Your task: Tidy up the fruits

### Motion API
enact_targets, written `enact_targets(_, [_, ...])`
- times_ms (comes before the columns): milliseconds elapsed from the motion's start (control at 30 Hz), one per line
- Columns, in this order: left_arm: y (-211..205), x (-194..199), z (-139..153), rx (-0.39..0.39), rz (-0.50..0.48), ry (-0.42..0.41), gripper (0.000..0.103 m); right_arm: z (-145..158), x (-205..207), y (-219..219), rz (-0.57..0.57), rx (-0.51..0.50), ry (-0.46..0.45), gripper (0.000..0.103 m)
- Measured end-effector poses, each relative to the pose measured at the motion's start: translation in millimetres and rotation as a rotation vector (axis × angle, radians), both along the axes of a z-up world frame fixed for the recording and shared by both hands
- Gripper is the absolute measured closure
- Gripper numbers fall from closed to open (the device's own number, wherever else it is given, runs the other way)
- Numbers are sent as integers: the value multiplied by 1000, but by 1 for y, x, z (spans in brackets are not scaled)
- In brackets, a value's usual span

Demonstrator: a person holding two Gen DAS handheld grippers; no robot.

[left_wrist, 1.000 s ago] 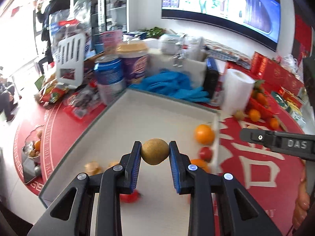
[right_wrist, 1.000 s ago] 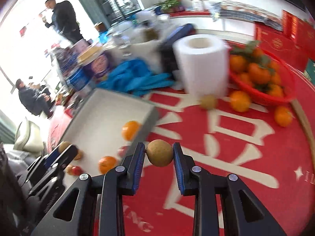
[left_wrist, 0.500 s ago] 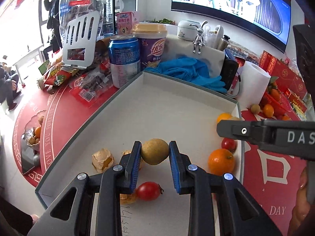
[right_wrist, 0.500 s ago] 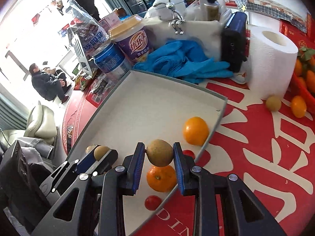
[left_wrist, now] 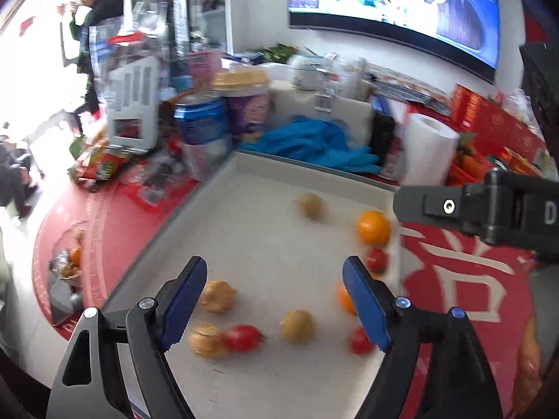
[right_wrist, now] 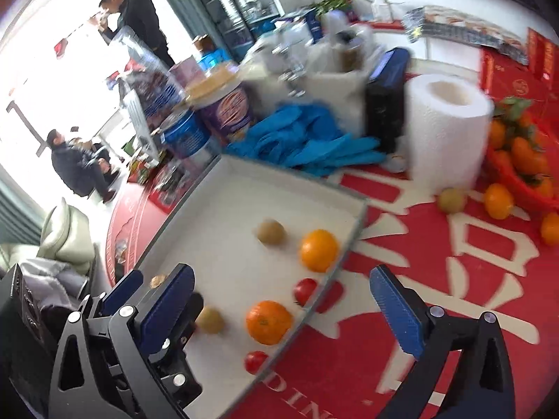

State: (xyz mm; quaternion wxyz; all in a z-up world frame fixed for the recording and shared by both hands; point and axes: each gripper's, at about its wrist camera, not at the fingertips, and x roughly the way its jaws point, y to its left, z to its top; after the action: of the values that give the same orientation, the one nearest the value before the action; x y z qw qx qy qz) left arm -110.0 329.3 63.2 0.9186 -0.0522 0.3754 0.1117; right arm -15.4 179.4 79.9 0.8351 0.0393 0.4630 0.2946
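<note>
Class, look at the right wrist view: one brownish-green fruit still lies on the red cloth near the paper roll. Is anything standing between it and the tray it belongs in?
Nothing visible blocks it. Bare red cloth lies between the brownish-green fruit and the tray; only the tray's low rim must be cleared. The paper roll stands behind it, the loose orange beside it.

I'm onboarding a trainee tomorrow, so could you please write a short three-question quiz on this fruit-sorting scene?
1. True or false: the left gripper grips a fruit.
2. How many oranges lie in the white tray? A) one B) two C) four
3. What white thing stands beside the red basket of oranges?

Key
1. False: both it and the right gripper have just been opening, nothing between their fingers.
2. B: orange and orange.
3. The paper roll.
</note>
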Motion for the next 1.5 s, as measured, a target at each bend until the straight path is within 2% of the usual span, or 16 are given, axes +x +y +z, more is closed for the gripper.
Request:
enact_targets(133, [-38, 1, 8, -34, -125, 16, 20, -4, -2, -53, -143, -31, -10, 1])
enact_targets(267, [-94, 12, 0, -30, -246, 85, 19, -28, -6, -124, -332, -125, 29, 1])
enact_targets(367, [-129, 28, -20, -26, -277, 153, 19, -48, -11, -166, -426, -197, 71, 1])
enact_targets(467, [-149, 48, -39, -48, -278, 203, 19, -63, -19, -193, -478, -246, 72, 1])
enact_targets(600, [-162, 62, -55, -16, -257, 197, 19, -67, -26, -202, -517, -361, -10, 1])
enact_targets(700, [-167, 65, -58, -6, -259, 161, 19, -70, -29, -209, -528, -354, -40, 1])
enact_targets(833, [-163, 69, -63, -22, -244, 167, 0, -71, -28, -208, -532, -350, -58, 1])
enact_targets(1500, [-165, 70, -63, -15, -244, 172, 0, -70, -30, -208, -533, -349, -63, 1])
